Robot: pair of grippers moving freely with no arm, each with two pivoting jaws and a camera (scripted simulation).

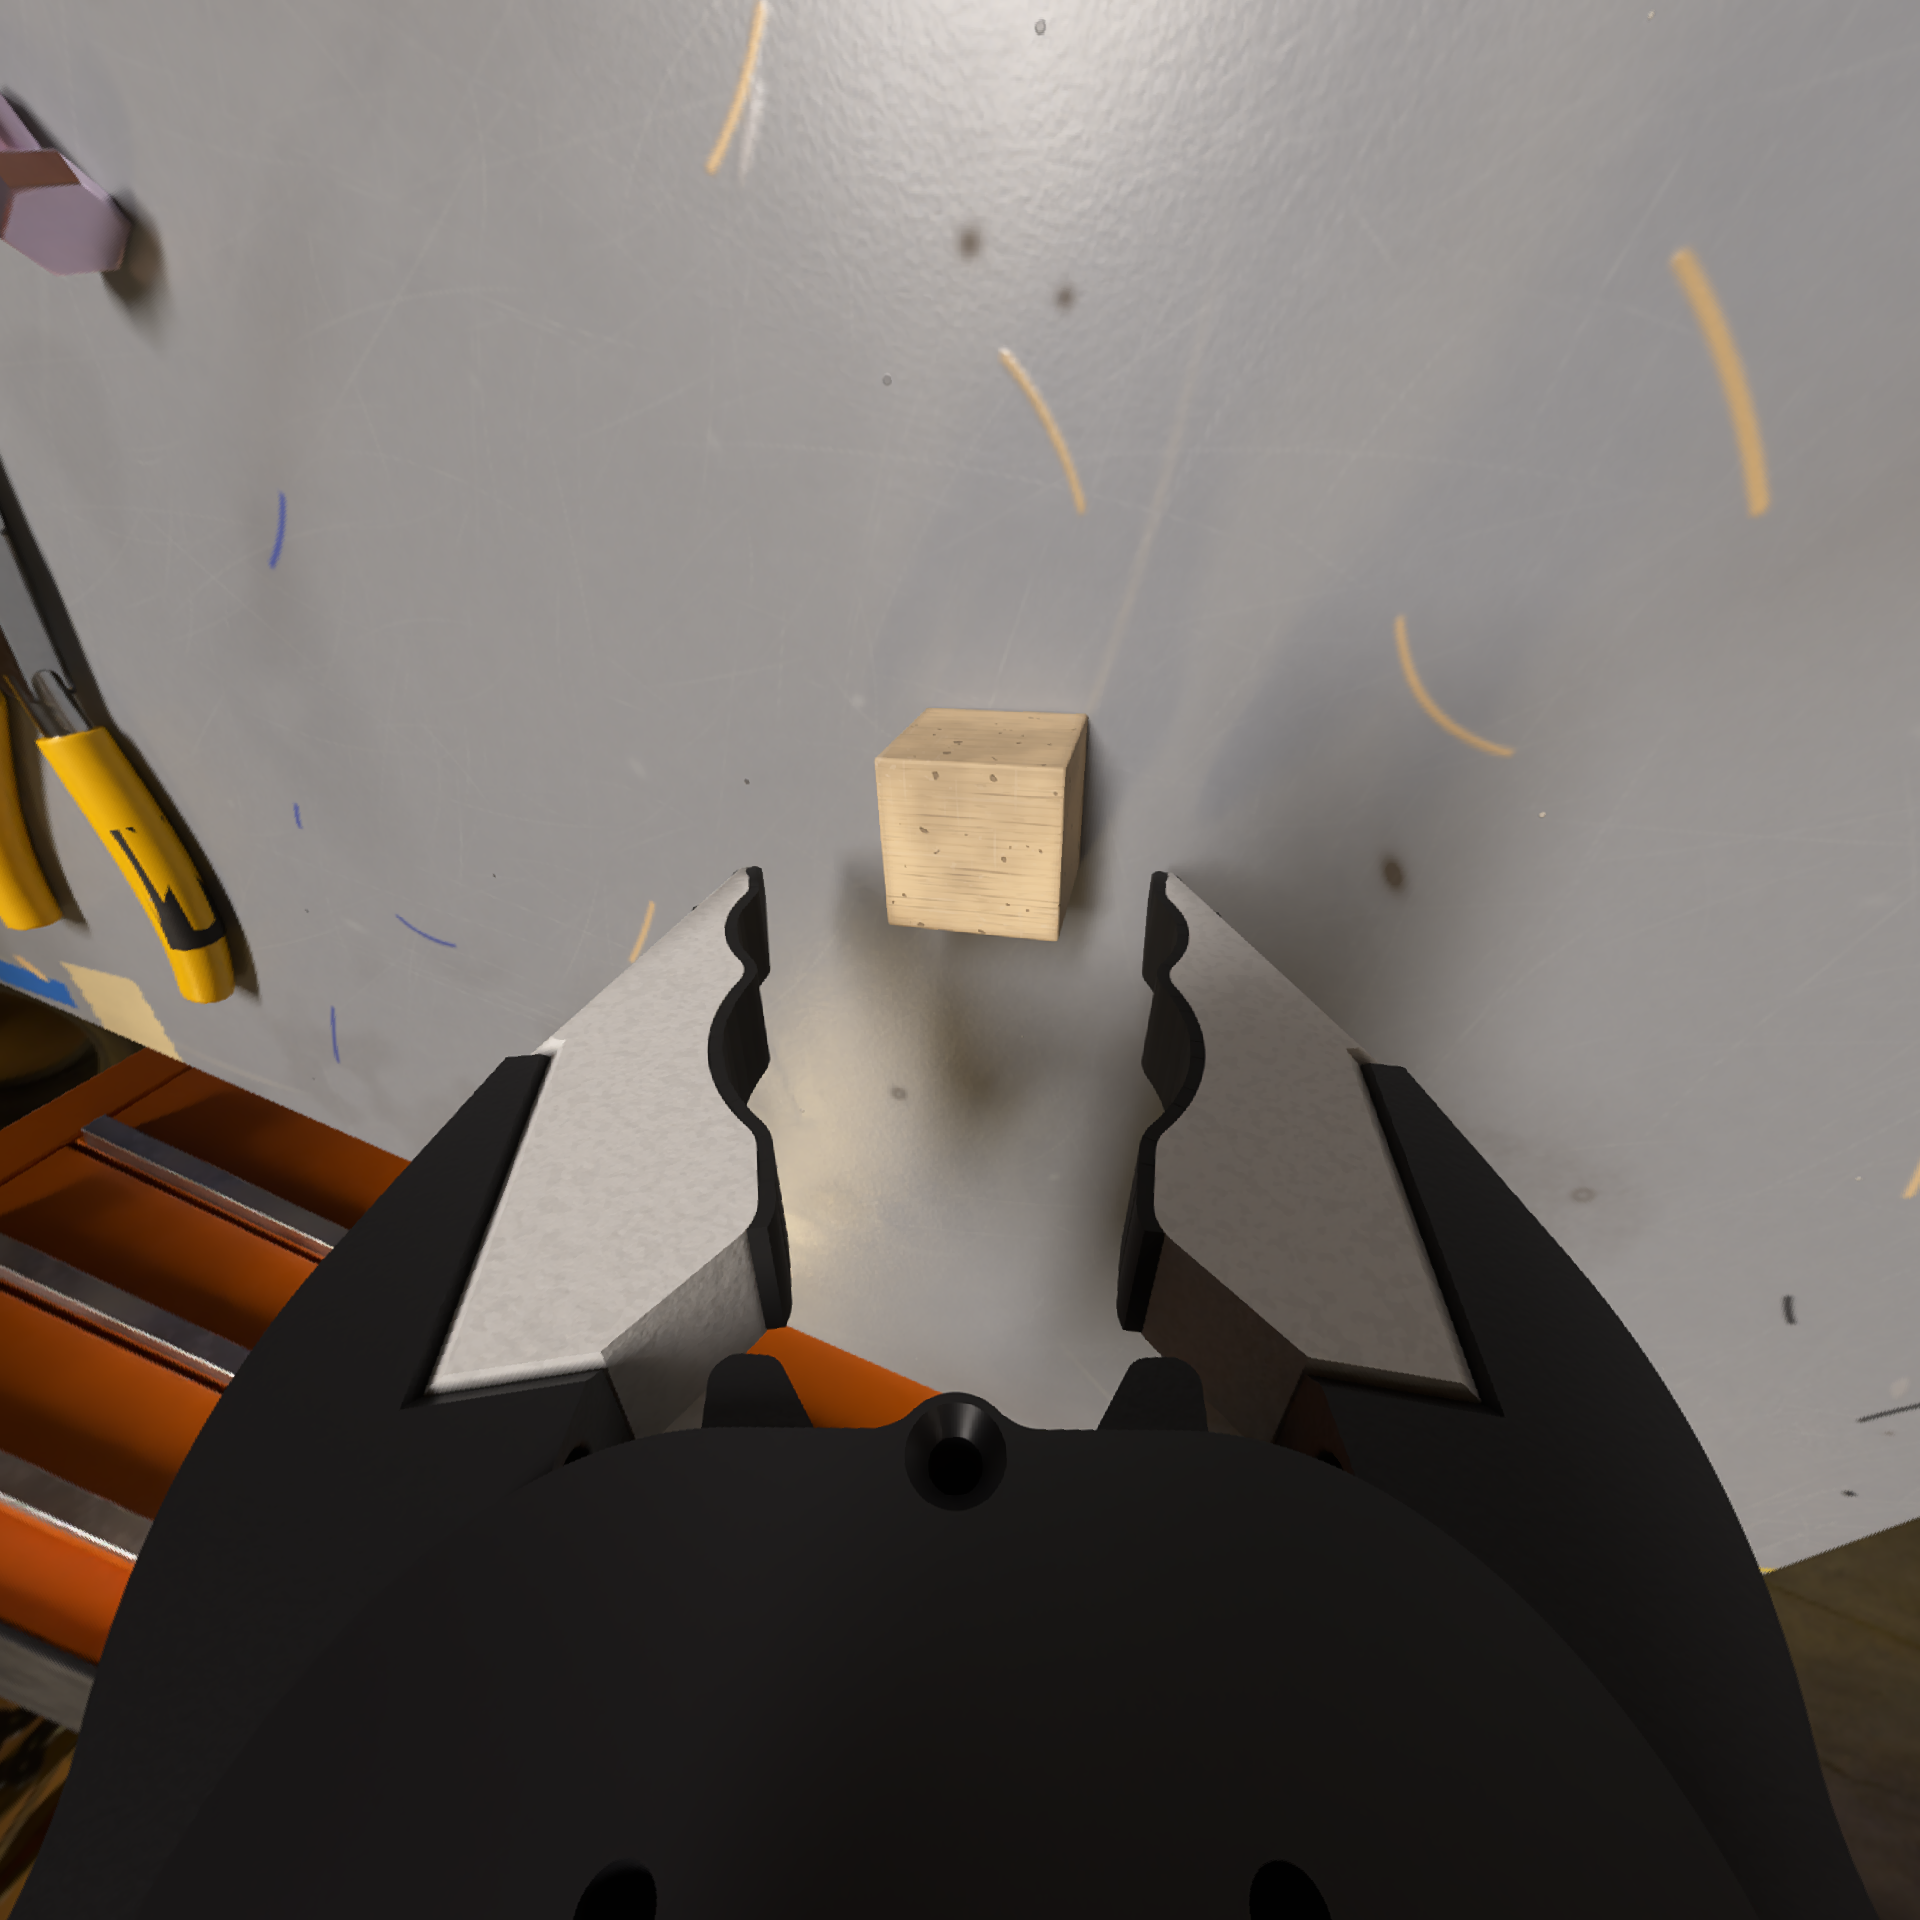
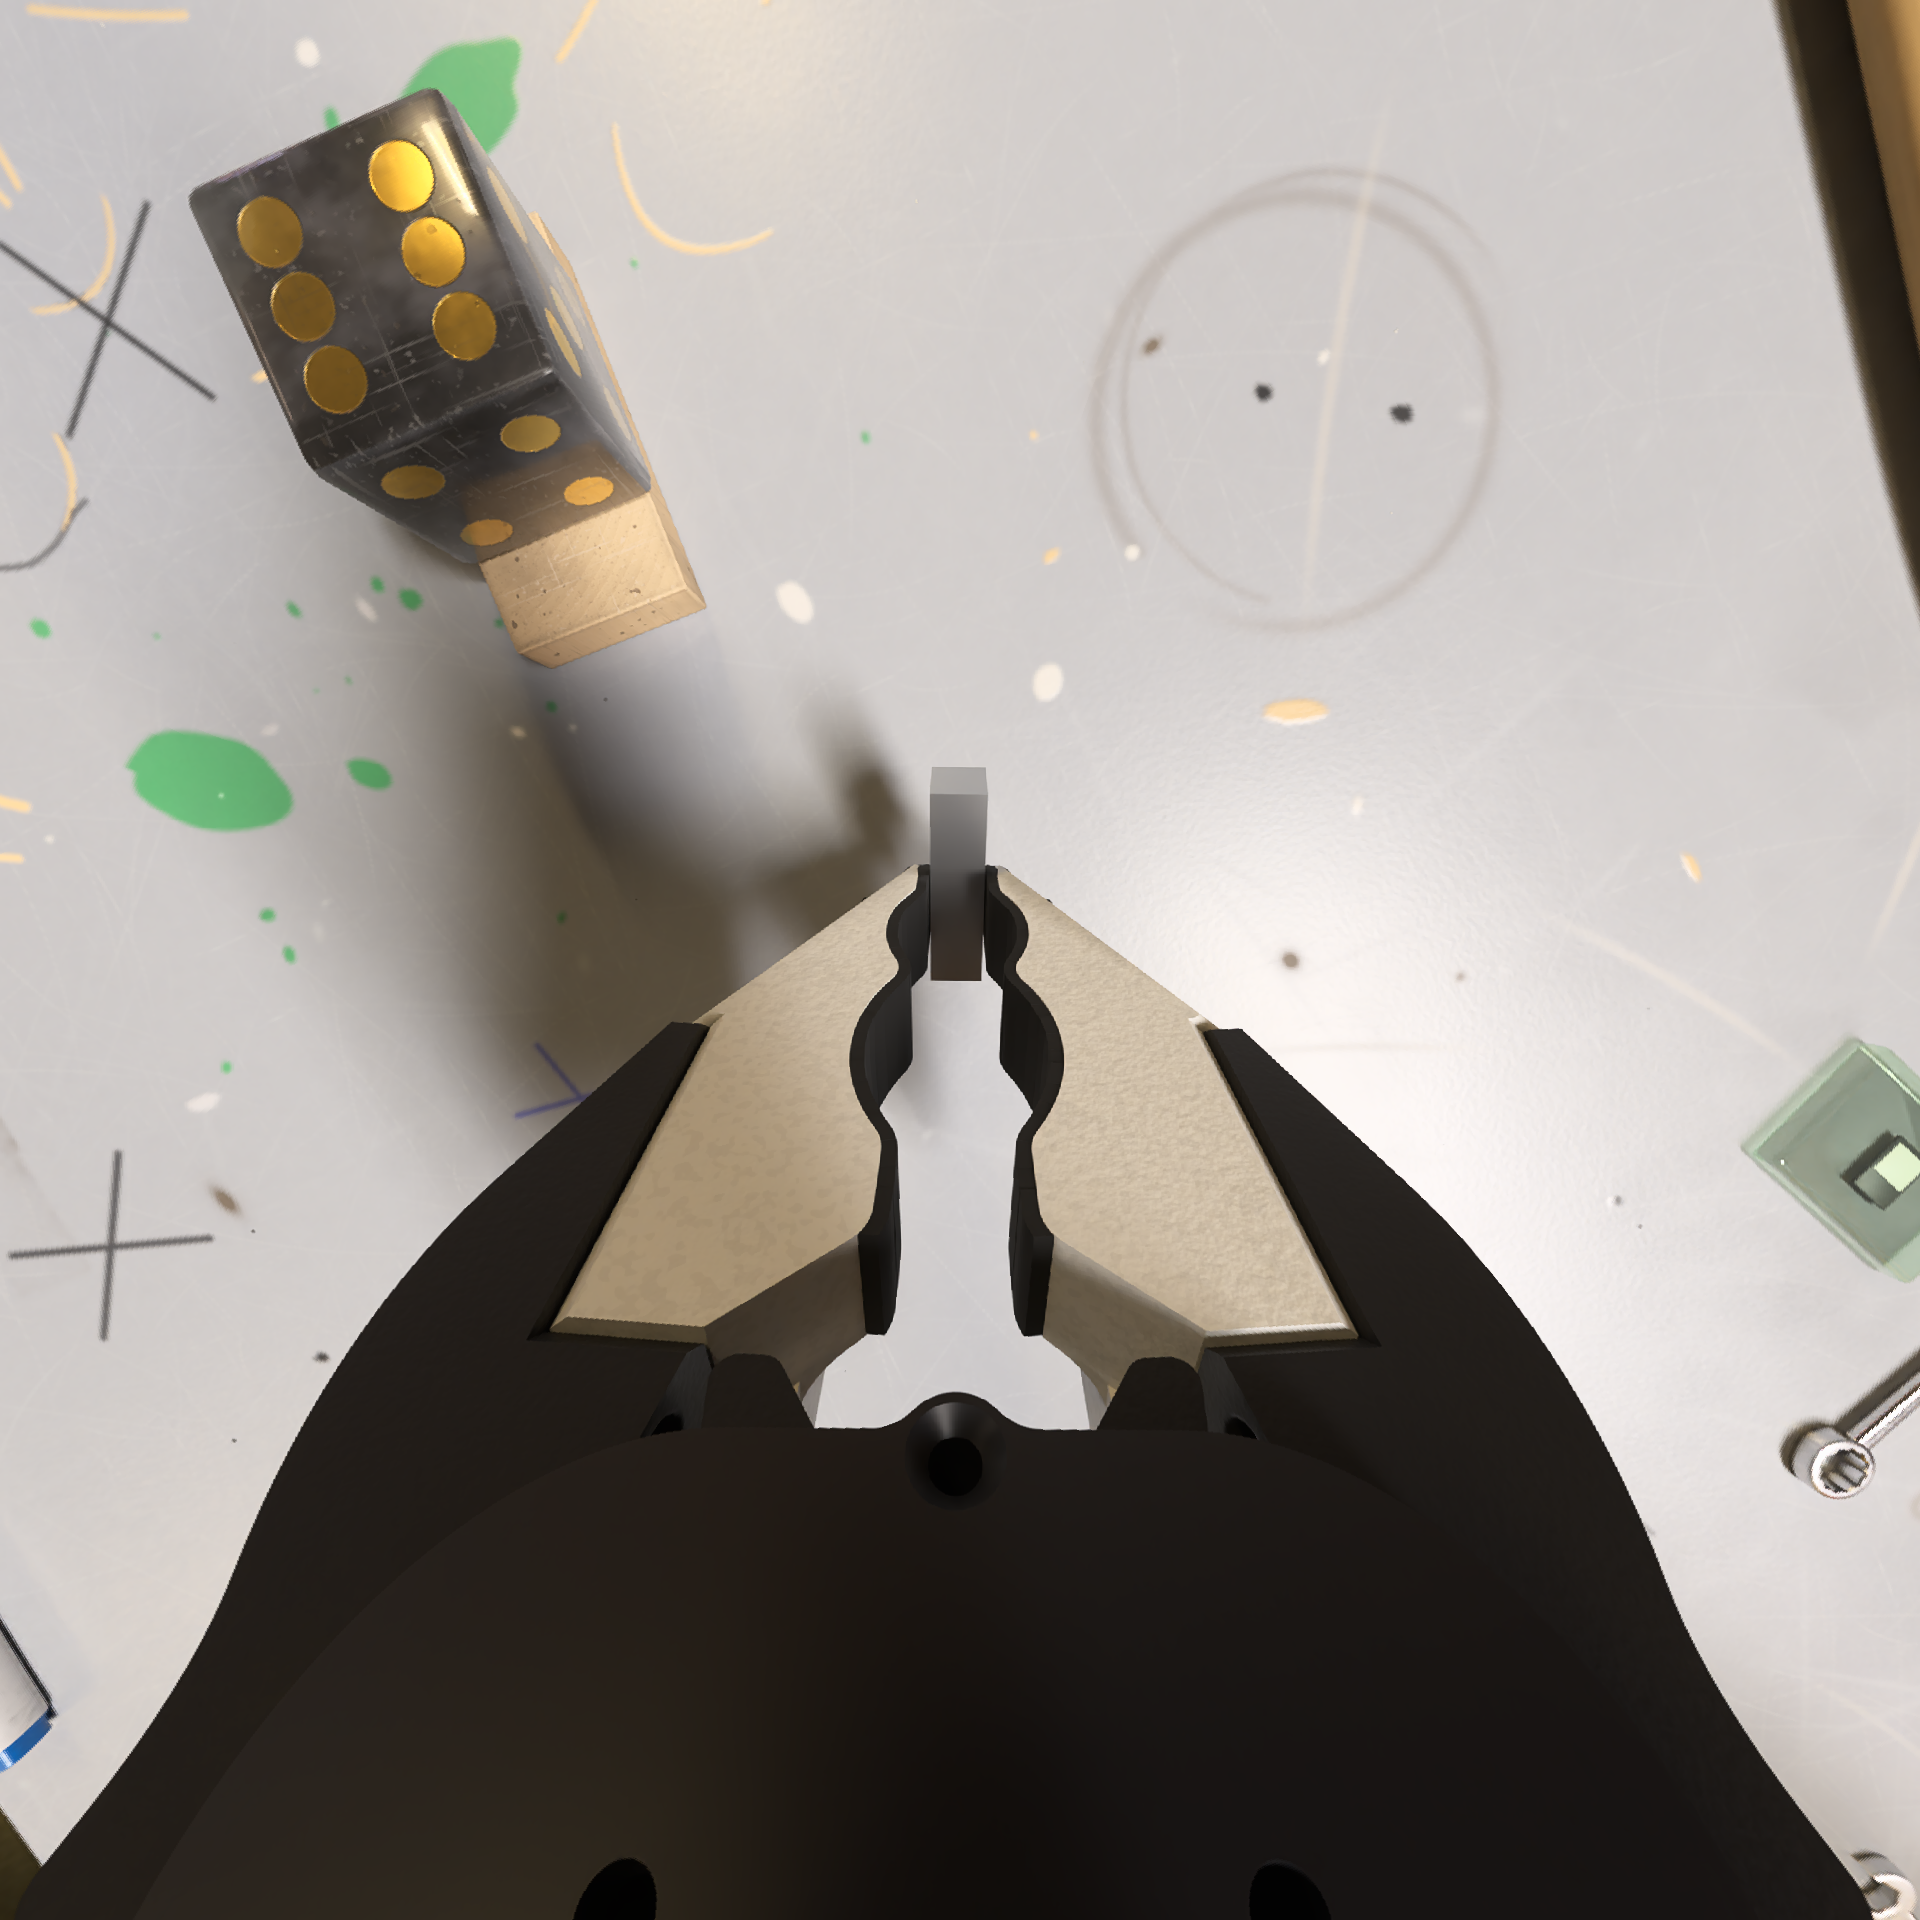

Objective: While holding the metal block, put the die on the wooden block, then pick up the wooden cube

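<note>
Scuffed grey worktop [image 1: 1351, 260], flecked with paint.
Beyond the wide-open left gripper [image 1: 956, 883], the wooden cube [image 1: 977, 826] is seen; the metal block [image 2: 957, 873] is clamped by the right gripper [image 2: 957, 883].

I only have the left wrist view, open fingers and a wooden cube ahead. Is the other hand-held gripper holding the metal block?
Observer: Yes, the right hand-held gripper is shut on the metal block, a slim grey bar gripped at the fingertips.
Operator: And the die?
Observer: The die, black with gold pips, sits on the wooden block.
Operator: Anything else near that side?
Observer: A translucent green block and a metal wrench lie to its right on the table.
</note>
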